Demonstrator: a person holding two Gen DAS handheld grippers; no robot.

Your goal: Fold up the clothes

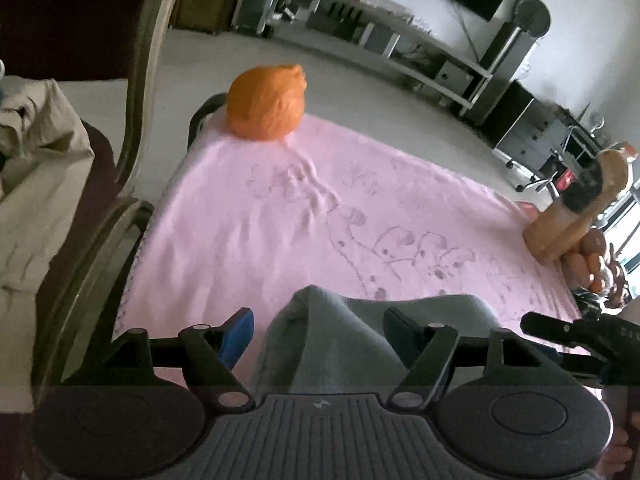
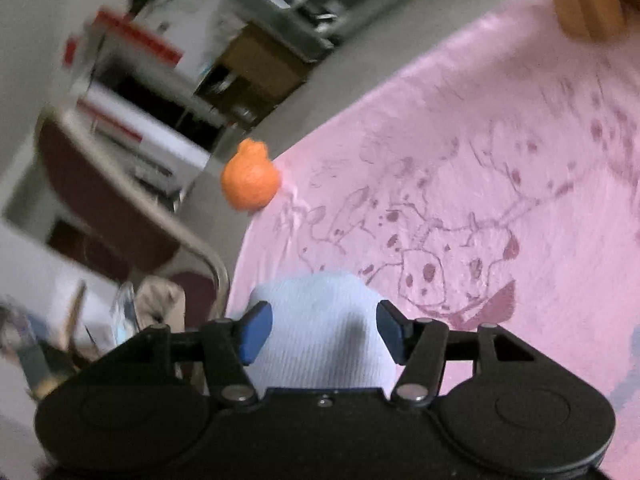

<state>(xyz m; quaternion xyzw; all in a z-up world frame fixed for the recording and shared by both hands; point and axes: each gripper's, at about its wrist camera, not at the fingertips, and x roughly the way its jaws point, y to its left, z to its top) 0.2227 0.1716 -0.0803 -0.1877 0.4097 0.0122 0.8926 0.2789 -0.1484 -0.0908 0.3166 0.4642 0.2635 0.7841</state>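
A: When you look along the left gripper [image 1: 319, 334], what do you see between its fingers [image 1: 240, 336]?

B: A raised fold of a pale grey-blue garment [image 1: 340, 344]. It stands up between the two blue pads, but the pads are set wide, and I see a gap on each side. The fingers do not pinch it.

A: And the right gripper [image 2: 324, 332]?

B: It is similar. The fingers [image 2: 256, 332] are spread wide, and a light blue hump of the garment [image 2: 320, 340] fills the space between them. The pads are just beside the cloth on both sides. I cannot tell if they touch it, and it does not look squeezed.

A: Where does the garment lie?

B: On the surface, which is covered by a pink cloth [image 1: 280, 216] with a drawn pattern of branches and small figures. The garment is at the near edge, just in front of both grippers.

A: What else is there?

B: An orange round object [image 1: 266, 102] sits at the far corner of the pink cloth. A wooden piece [image 1: 560, 232] stands at the right edge in the left view. A chair [image 2: 120, 208] with a dark red seat is beside the surface.
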